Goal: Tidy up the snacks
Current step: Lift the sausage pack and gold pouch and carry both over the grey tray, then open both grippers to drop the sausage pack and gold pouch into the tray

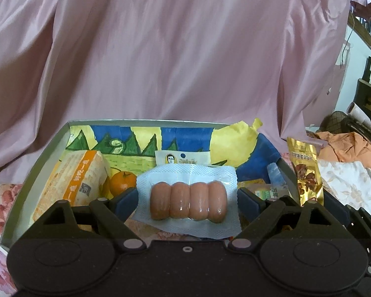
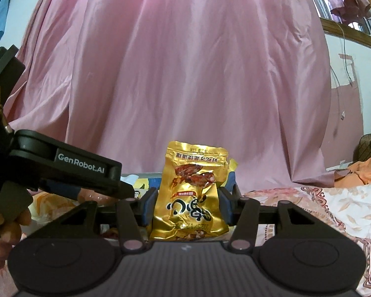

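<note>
Left wrist view
Left claw [image 1: 187,195]: clenched on the sausage pack [image 1: 188,199], its blue pads against the two side edges of the plastic wrap.
Sausage pack: four sausages in clear film, held over the near edge of the tray [image 1: 22,193], not yet set down as far as I can tell.
Tray: a shallow box with a painted lining, resting on the bed [image 1: 0,212] with its flowered cover.
Already in the tray: an orange-striped bag [image 1: 74,183] along the left wall, an orange [image 1: 122,182] just beside it, a white sachet [image 1: 175,159] toward the far wall, and green and yellow packets [image 1: 264,189] near the right wall.
Gold bag [image 1: 306,173]: seen at the tray's right wall, upright, outside or just at the rim; I cannot tell which.

Right wrist view
Right claw [image 2: 188,206]: grasping the gold bag [image 2: 193,195] by its sides, the bag standing upright between the pads.
Left claw from the side [image 2: 116,185]: reaches in from the left edge, with a hand [image 2: 10,230] on its grip.
Tray: only a strip of the painted lining shows behind the claws.

Progress
Done: several snacks lie in the tray.
In hand: both claws carry a snack at the tray's near and right edges.
Left: judged from this, both packs need placing in free spots; other loose snacks outside the tray are not visible.
</note>
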`<action>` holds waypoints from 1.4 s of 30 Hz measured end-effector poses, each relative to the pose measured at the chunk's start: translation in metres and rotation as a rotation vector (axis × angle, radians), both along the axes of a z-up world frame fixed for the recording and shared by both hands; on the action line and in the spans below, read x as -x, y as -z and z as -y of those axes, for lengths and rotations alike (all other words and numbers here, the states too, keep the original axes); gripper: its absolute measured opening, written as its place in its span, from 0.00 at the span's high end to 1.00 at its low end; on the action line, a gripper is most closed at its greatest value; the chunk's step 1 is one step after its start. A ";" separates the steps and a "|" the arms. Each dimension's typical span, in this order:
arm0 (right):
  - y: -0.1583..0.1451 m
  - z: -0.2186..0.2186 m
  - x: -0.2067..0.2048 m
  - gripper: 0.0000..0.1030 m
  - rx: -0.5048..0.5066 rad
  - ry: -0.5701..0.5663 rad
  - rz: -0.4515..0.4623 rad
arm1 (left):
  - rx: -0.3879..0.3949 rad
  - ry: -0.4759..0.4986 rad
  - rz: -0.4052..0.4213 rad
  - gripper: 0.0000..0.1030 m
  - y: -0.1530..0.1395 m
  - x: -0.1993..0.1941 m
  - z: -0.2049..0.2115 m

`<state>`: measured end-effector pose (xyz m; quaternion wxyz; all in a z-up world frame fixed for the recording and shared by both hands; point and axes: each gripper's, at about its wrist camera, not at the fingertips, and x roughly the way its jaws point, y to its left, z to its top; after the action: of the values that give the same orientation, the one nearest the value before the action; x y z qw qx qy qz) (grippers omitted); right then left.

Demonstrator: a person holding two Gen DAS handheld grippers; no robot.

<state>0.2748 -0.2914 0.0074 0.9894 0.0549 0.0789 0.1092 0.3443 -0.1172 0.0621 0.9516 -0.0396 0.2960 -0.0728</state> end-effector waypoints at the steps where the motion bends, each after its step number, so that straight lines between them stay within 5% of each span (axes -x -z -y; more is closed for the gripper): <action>1: 0.000 0.000 0.000 0.44 0.000 -0.001 -0.001 | 0.001 -0.002 -0.004 0.15 0.001 0.000 0.000; 22: 0.005 -0.004 -0.004 0.36 -0.002 0.006 -0.019 | 0.043 -0.039 -0.040 0.07 0.007 -0.001 -0.005; 42: 0.004 -0.001 -0.001 0.09 -0.029 0.032 -0.011 | 0.110 -0.106 0.006 0.01 0.000 0.013 -0.012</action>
<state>0.2760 -0.2907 0.0032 0.9896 0.0713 0.0819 0.0940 0.3316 -0.1057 0.0617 0.9514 -0.1071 0.2863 -0.0385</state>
